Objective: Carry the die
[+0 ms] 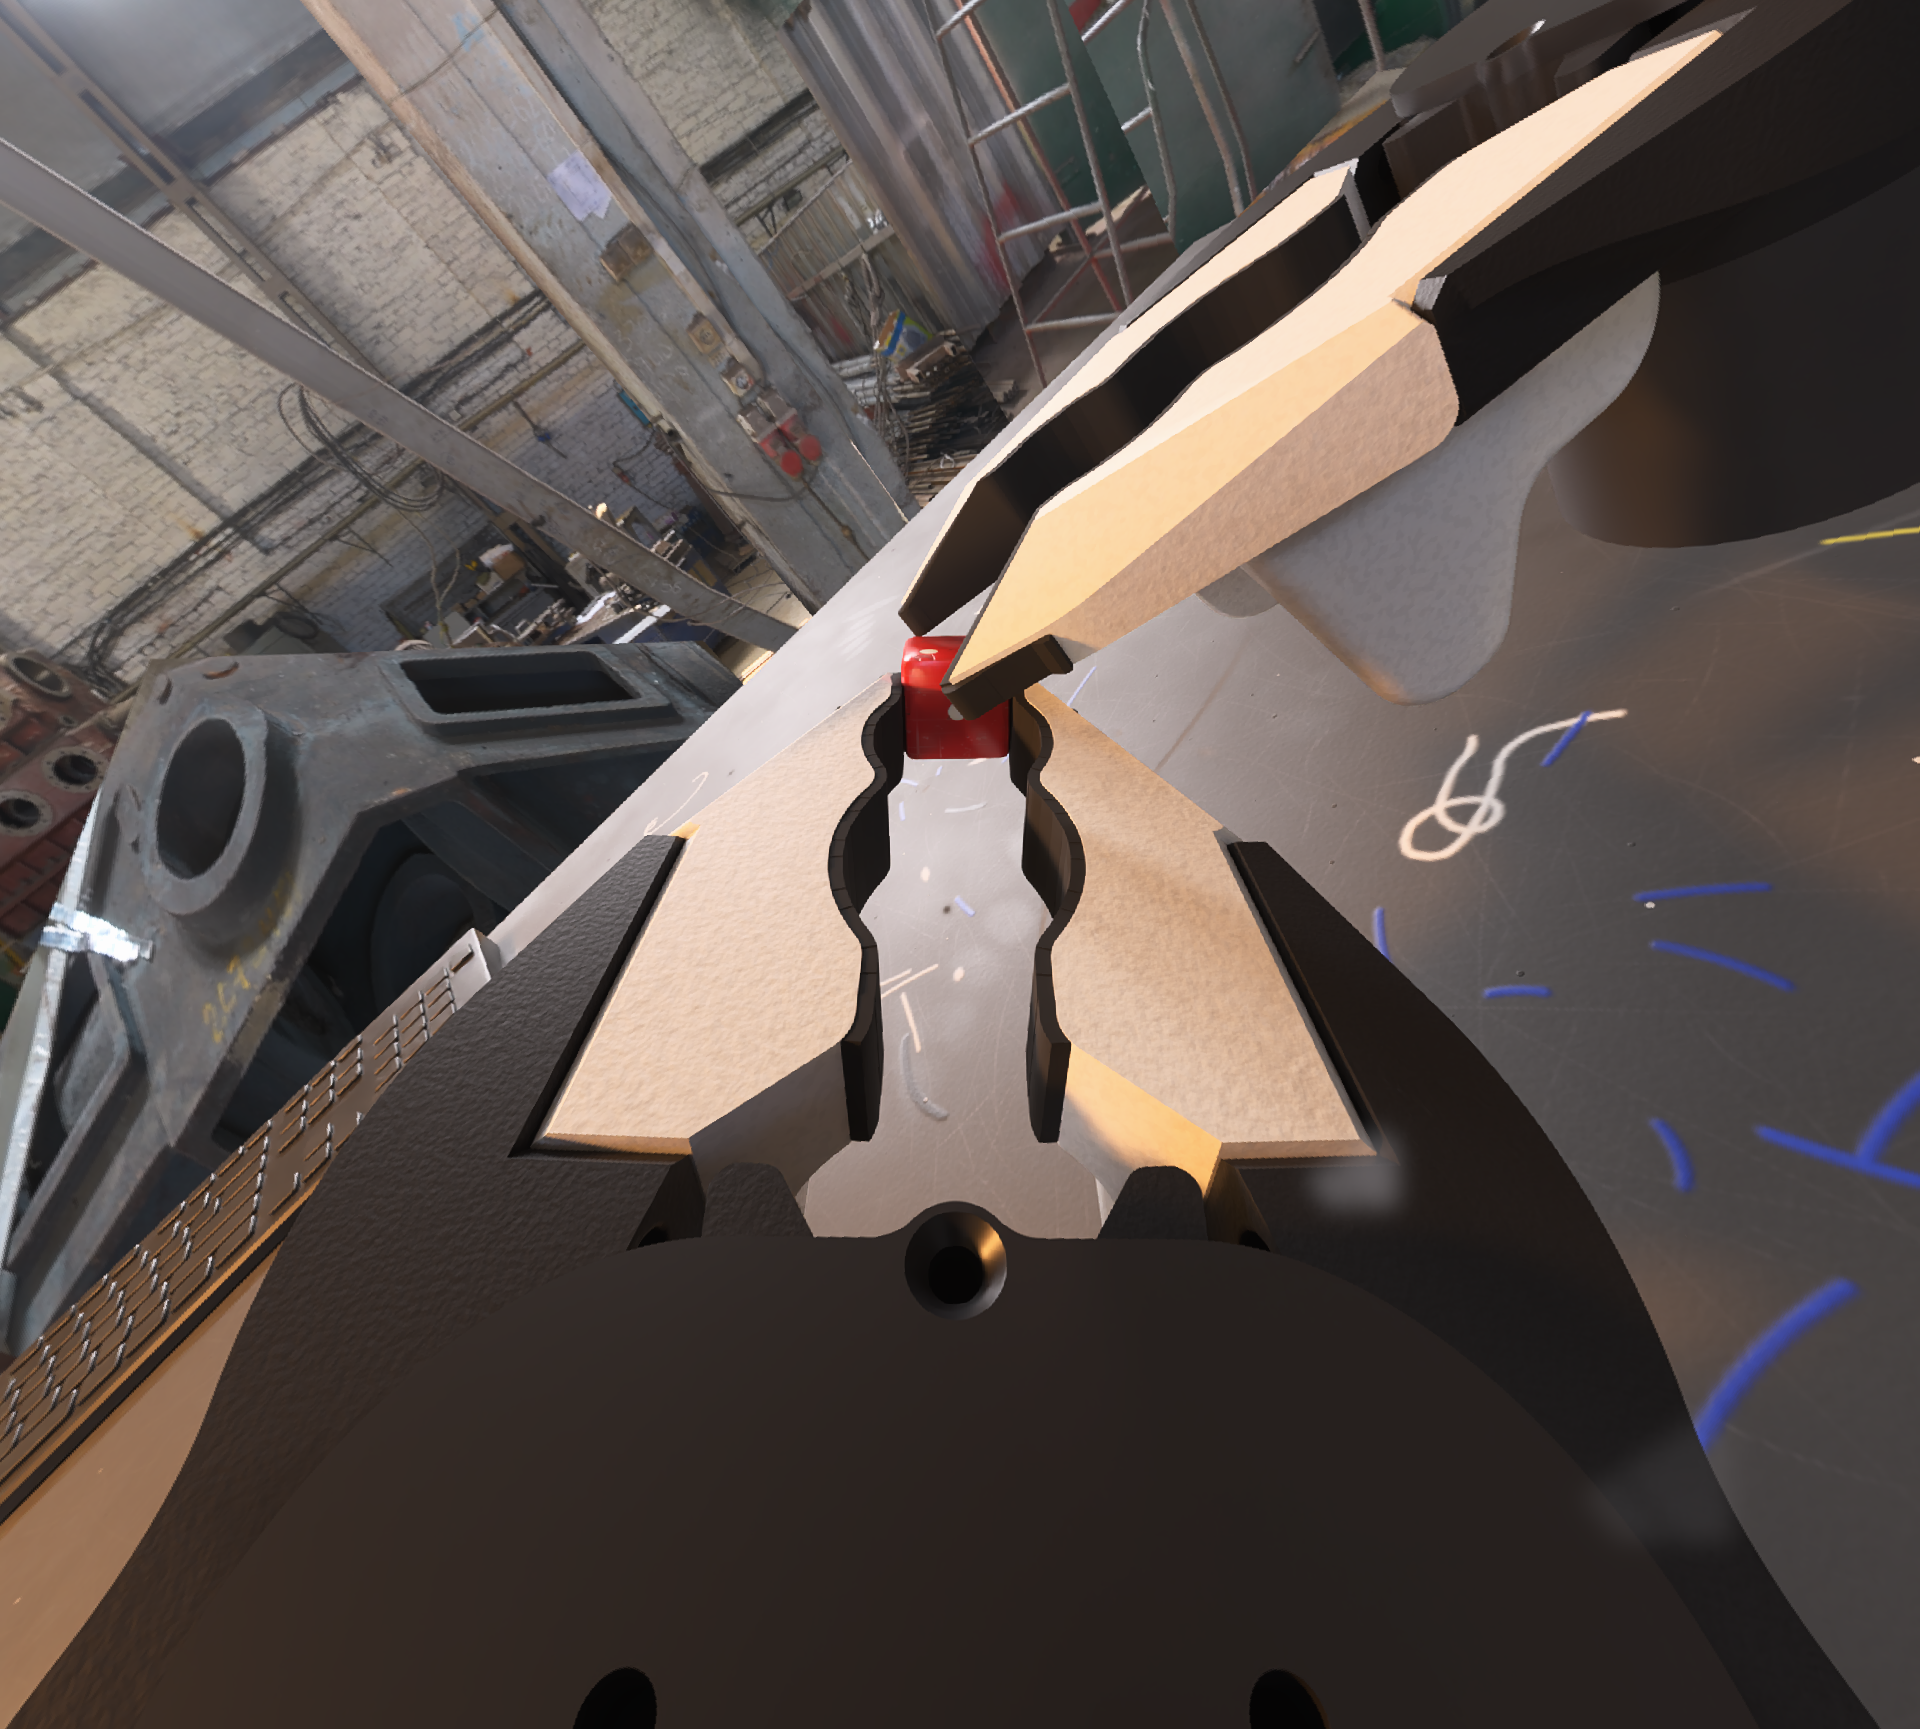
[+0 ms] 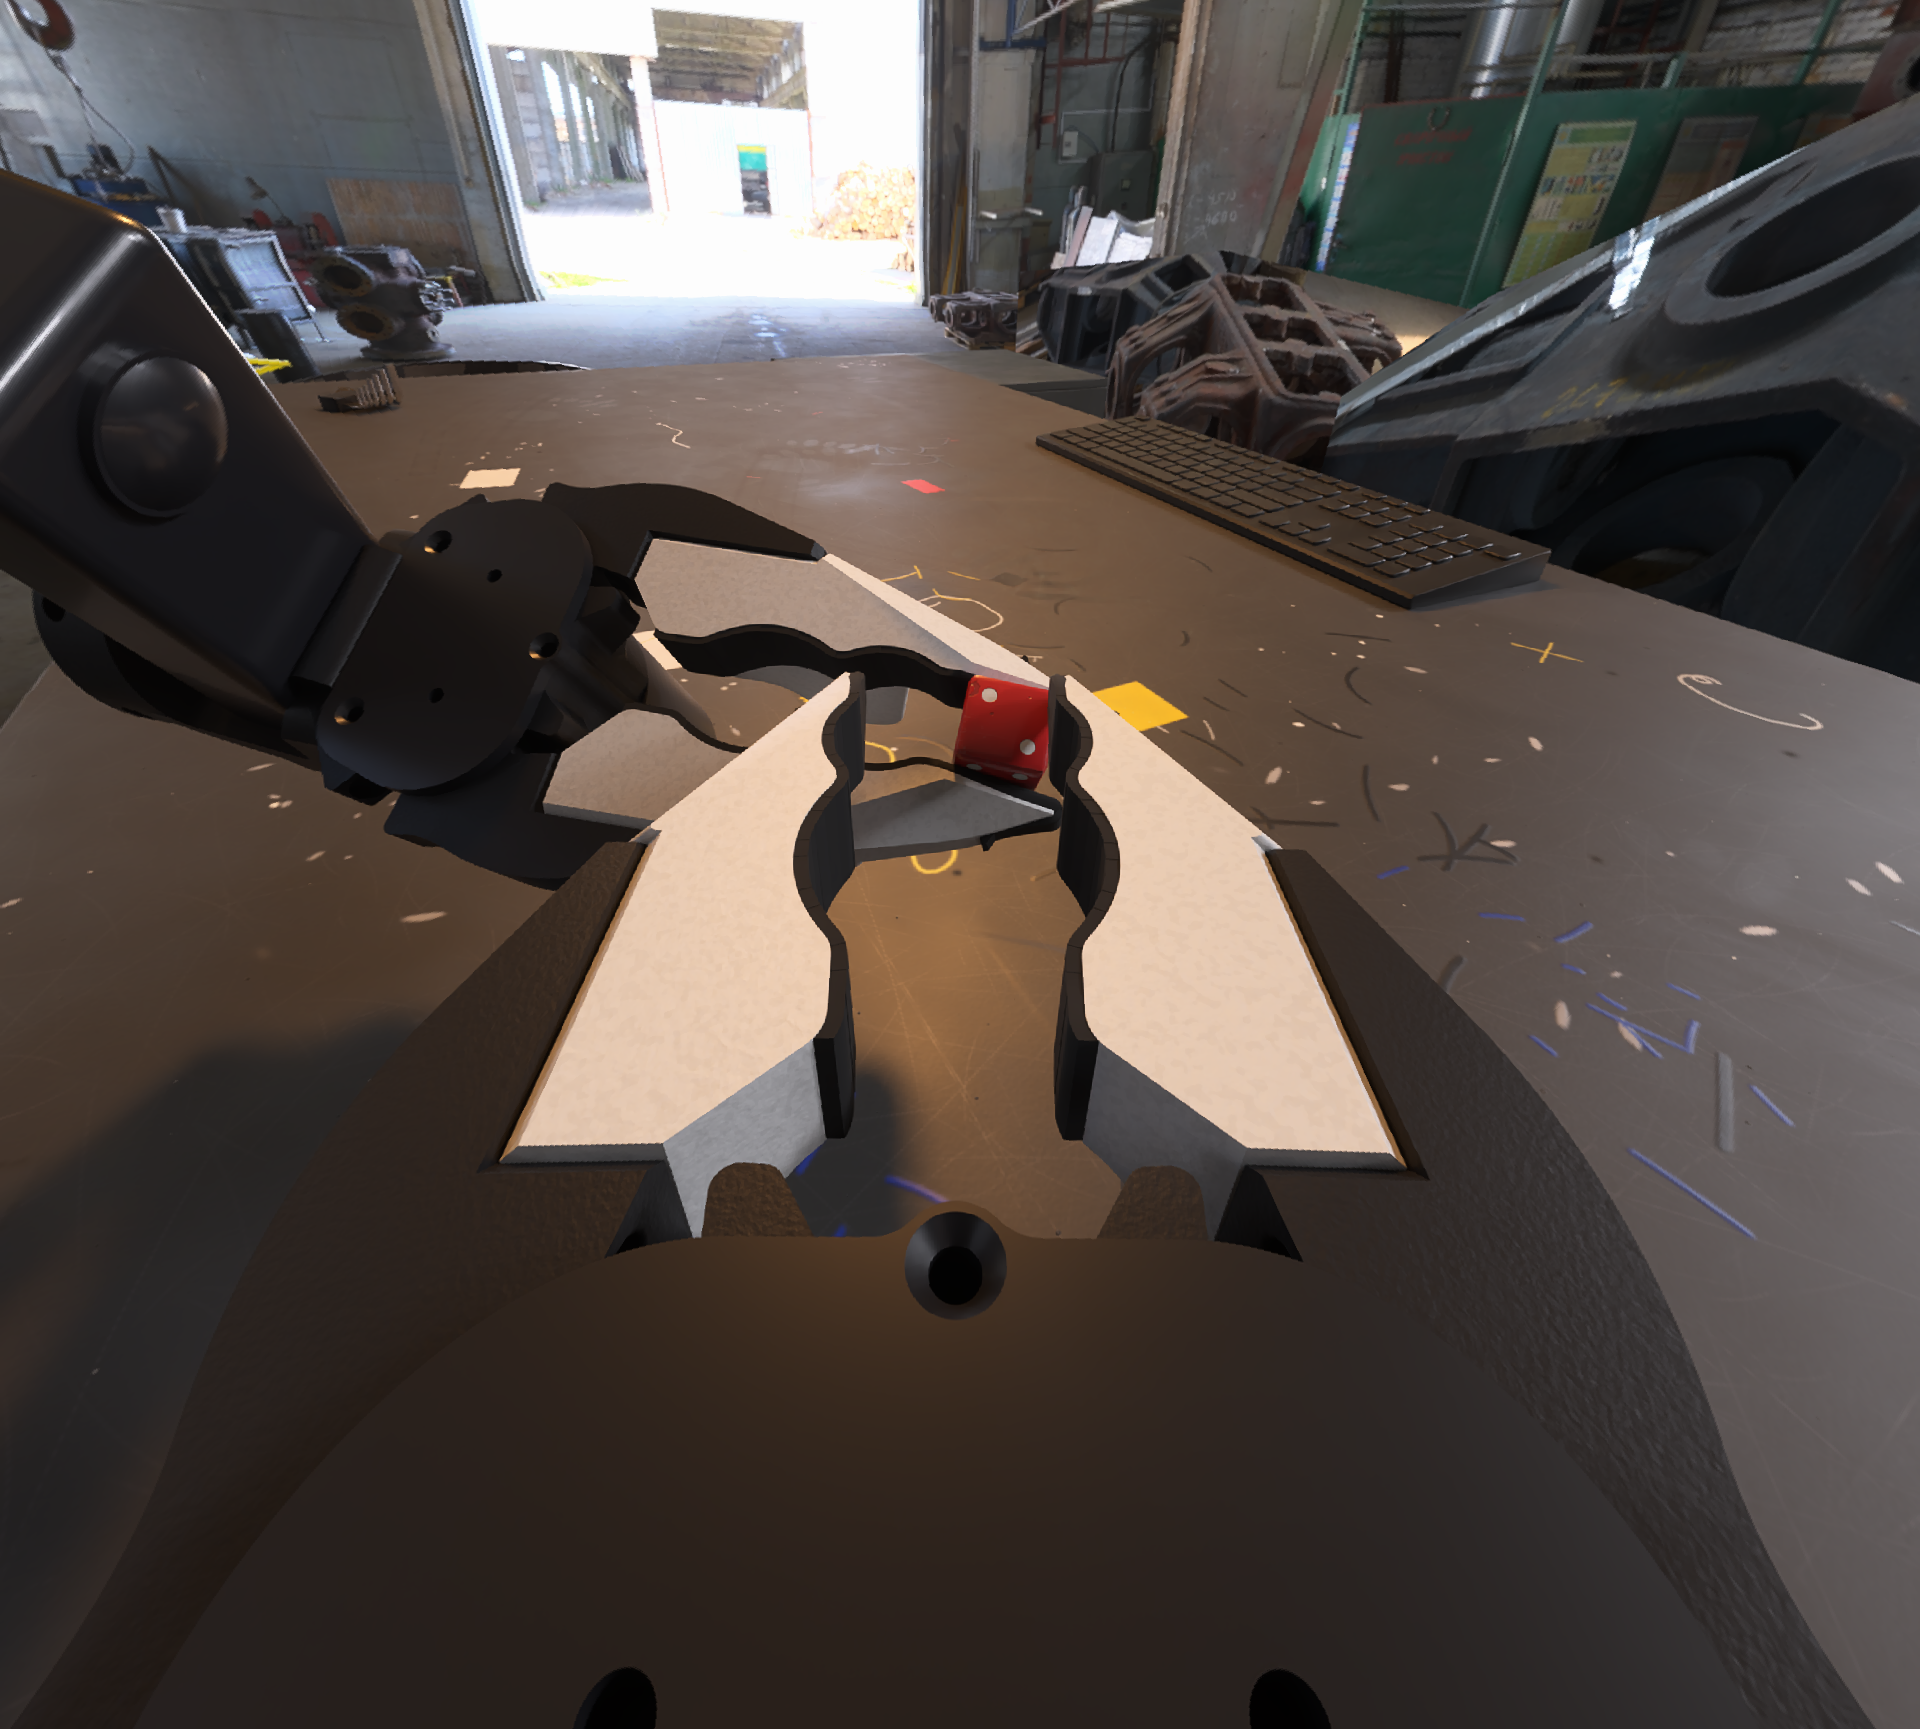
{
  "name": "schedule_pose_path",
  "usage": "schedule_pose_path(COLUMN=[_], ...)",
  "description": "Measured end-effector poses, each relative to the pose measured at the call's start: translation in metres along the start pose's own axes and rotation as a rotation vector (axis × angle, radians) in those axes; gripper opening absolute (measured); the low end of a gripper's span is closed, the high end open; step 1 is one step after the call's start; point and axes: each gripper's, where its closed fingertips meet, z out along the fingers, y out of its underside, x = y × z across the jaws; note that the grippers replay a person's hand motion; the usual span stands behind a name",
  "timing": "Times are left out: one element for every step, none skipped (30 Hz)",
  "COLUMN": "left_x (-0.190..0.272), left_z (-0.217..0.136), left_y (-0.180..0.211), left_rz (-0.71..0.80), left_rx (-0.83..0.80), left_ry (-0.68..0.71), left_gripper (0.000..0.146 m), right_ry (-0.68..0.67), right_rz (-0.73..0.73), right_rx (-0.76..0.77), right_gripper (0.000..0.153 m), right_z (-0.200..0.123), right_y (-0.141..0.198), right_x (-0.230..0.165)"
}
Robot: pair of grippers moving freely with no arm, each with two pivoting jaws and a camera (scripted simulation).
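A small red die (image 1: pixel 956 734) with white dots sits between the tips of my left gripper (image 1: pixel 958 711), which is shut on it. In the right wrist view the left gripper (image 2: pixel 1003 746) comes in from the left, turned on its side. One of its fingers lies above the die (image 2: pixel 1000 729) and one below, holding it just off the table. My right gripper (image 2: pixel 954 697) is open around the die. Its right finger is at the die's side and a gap stays on the left. In the left wrist view it (image 1: pixel 964 661) reaches in from the upper right.
The dark table (image 2: pixel 1455 848) is scuffed, with chalk and blue marks and a yellow patch (image 2: pixel 1138 705) just past the die. A black keyboard (image 2: pixel 1288 510) lies at the far right near the edge. A large dark metal casting (image 2: pixel 1662 391) stands beyond it.
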Motion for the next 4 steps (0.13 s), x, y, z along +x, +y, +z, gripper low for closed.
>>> schedule_pose_path(left_x=[0.0,-0.0001,0.0,0.0], left_z=[-0.0002,-0.0002,-0.0001,-0.0001], left_y=[-0.0005,-0.0007,-0.0005,-0.0001], left_rz=[0.003,0.008,0.014,0.025], left_rx=[0.003,0.003,0.001,-0.003], left_ry=[-0.003,-0.008,-0.012,-0.017], left_gripper=[0.019,0.019,0.019,0.019], right_ry=[-0.001,0.003,0.008,0.015], right_rz=[-0.002,-0.01,-0.019,-0.028], right_rx=[0.003,0.003,0.001,-0.003], right_gripper=[0.036,0.036,0.036,0.036], right_z=[-0.0002,-0.0001,0.0002,0.0005], right_y=[-0.0003,-0.0002,0.0002,0.0007], right_x=[-0.0003,-0.0003,-0.0003,-0.0001])
